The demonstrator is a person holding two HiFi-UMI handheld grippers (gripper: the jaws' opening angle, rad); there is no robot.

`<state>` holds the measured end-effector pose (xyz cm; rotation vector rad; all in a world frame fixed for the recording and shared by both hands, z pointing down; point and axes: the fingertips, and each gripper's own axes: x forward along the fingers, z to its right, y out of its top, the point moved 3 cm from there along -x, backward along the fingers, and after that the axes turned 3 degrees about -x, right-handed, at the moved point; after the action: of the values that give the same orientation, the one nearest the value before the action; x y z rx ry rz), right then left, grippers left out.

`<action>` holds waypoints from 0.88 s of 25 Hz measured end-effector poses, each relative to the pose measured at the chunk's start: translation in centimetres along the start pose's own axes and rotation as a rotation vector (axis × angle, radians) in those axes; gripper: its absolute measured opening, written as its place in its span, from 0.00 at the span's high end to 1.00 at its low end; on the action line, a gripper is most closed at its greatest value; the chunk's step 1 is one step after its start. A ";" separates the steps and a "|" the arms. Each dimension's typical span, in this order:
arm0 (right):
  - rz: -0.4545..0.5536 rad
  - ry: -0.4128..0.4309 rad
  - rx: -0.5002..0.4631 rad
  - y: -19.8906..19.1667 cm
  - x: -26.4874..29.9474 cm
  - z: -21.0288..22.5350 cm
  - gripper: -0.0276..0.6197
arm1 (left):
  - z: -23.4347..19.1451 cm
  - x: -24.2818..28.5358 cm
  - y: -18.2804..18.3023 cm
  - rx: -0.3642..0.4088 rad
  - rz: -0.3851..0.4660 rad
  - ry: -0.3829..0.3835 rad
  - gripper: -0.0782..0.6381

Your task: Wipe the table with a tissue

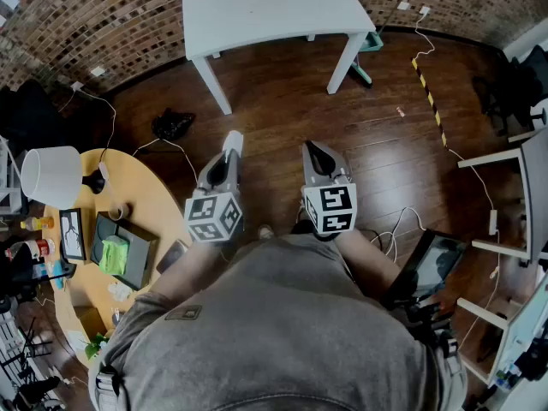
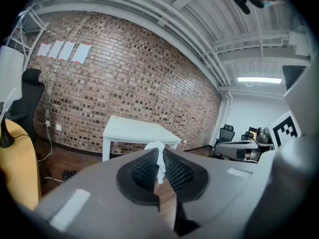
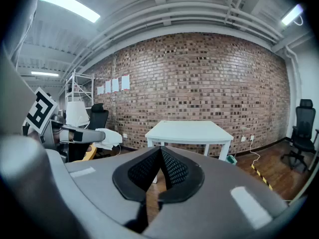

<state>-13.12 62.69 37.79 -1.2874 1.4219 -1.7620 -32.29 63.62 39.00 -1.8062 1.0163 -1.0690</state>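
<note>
Found bare wood floor [image 1: 282, 101] ahead of the left gripper [image 1: 233, 137] and right gripper [image 1: 310, 146], open all the way to the white table [image 1: 265, 7]. Met a black bundle [image 1: 171, 125] lying on the floor to the left front. Was hemmed on the left by the round yellow table [image 1: 150, 191], crowded with a lamp [image 1: 51, 174] and small items. Was bounded on the right by a striped floor strip [image 1: 428, 92], loose wires [image 1: 398, 225] and a desk frame [image 1: 514, 157].
</note>
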 end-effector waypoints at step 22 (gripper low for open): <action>-0.001 0.102 0.008 3.0 9.8 17.9 0.94 | 7.8 17.7 3.9 -0.018 0.011 0.096 0.87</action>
<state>-1.43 45.74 38.18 -1.2093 1.4688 -1.8554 -20.34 47.94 37.97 -1.7752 1.0950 -1.1528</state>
